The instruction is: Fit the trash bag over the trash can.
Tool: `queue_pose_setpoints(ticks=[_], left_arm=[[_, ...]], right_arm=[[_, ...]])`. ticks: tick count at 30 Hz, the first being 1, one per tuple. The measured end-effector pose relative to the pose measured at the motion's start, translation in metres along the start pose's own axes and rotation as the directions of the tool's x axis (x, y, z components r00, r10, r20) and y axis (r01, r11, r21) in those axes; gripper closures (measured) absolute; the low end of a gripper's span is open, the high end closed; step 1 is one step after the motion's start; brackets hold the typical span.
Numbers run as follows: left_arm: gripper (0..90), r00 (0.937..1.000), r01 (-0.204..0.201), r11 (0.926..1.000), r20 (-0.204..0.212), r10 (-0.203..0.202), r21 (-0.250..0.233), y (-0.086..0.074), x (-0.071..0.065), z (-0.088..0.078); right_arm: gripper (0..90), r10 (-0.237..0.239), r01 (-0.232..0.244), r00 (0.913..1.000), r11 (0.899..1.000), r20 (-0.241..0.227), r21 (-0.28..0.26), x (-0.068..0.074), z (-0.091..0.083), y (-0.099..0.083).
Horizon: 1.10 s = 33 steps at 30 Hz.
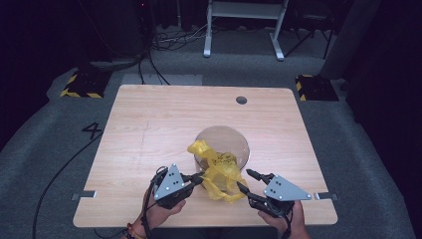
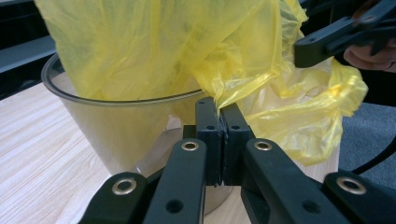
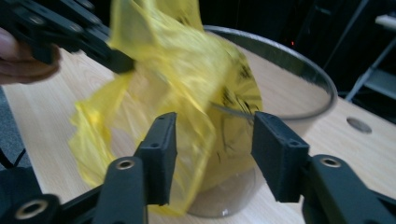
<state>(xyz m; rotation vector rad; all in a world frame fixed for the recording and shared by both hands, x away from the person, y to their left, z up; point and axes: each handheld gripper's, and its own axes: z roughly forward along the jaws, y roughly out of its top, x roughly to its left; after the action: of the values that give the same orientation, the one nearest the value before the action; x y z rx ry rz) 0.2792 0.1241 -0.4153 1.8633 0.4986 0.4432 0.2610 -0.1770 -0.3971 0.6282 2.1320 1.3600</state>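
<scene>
Firmly closed, the left gripper (image 1: pixel 198 178) pinches a fold of the yellow plastic bag (image 1: pixel 218 175), which drapes over the near rim of the clear round bin (image 1: pixel 234 135) on the wooden table (image 1: pixel 149 124). Beside it, the right gripper (image 1: pixel 247 180) stands half open, jaws astride the bag's loose edge without pressing it.

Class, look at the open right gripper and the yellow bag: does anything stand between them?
Nothing visible does. The right gripper has its jaws apart with the yellow bag directly before them, draped over the clear bin rim. The left gripper pinches the bag's other side.
</scene>
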Motion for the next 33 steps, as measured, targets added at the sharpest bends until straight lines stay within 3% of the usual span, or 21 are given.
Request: queue_pose_setpoints(ticks=[9,12,15,18,22,26,33], left_arm=[[88.7,1.0000,-0.009,0.9999,0.004,0.009,0.011,0.001,0.000,0.002],[88.7,0.9999,-0.010,0.9999,0.003,0.010,0.012,0.001,-0.001,0.003],[88.7,0.9998,-0.018,0.9998,0.002,0.018,0.014,0.001,-0.001,0.003],[88.5,0.9997,-0.025,0.9996,0.001,0.025,0.016,0.001,-0.001,0.003],[88.2,0.9997,-0.024,0.9996,-0.003,0.024,0.012,0.000,-0.001,0.002],[87.3,0.9999,-0.010,0.9999,-0.005,0.010,0.011,-0.002,0.002,0.000],[87.3,0.9998,-0.003,0.9997,-0.018,0.004,0.024,-0.005,0.004,-0.004]], right_arm=[[43.5,-0.062,0.063,0.9978,0.997,0.024,-0.036,0.010,0.001,0.027],[44.9,-0.116,0.116,0.9926,0.993,0.037,-0.019,0.013,0.006,0.039],[52.0,-0.159,0.158,0.9871,0.987,0.021,0.009,0.016,0.013,0.047],[72.1,-0.182,0.181,0.9832,0.982,0.016,0.046,0.019,0.023,0.052],[87.7,-0.153,0.151,0.9875,0.987,0.037,0.050,0.013,0.026,0.051],[89.3,-0.081,0.078,0.9938,0.996,0.076,0.032,0.002,0.018,0.046],[89.7,0.014,-0.018,0.9858,1.000,0.167,0.023,-0.022,0.002,0.030]])
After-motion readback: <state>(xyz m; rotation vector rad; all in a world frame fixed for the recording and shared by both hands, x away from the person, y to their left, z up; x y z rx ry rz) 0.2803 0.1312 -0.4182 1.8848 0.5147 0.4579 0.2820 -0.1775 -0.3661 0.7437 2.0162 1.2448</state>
